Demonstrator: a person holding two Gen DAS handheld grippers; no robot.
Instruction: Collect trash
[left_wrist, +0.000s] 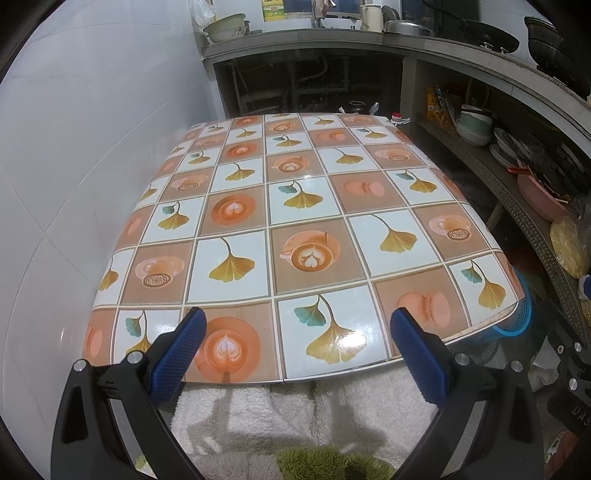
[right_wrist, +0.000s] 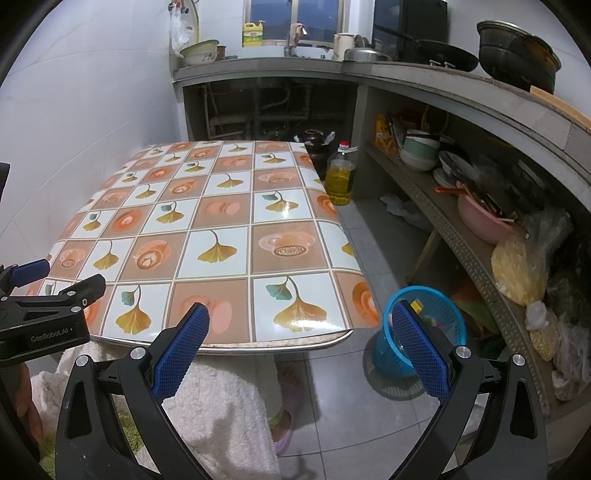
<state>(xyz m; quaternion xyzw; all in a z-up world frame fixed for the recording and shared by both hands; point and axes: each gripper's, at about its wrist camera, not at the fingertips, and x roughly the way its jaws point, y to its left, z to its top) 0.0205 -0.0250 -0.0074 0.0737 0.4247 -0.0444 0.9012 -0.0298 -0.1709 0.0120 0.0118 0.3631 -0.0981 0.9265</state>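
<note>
A blue mesh trash basket (right_wrist: 424, 332) stands on the floor to the right of the table, with small bits of coloured trash inside; its rim shows past the table corner in the left wrist view (left_wrist: 519, 317). My left gripper (left_wrist: 297, 319) is open and empty above the table's near edge; it also shows at the left of the right wrist view (right_wrist: 61, 278). My right gripper (right_wrist: 299, 321) is open and empty over the table's near right corner, left of the basket. I see no loose trash on the tabletop.
The table (left_wrist: 258, 206) has a patterned tile-print cloth and stands against a white wall on the left. A bottle of oil (right_wrist: 340, 175) stands on the floor beyond it. Shelves with bowls (right_wrist: 419, 153) and bags (right_wrist: 517, 269) line the right.
</note>
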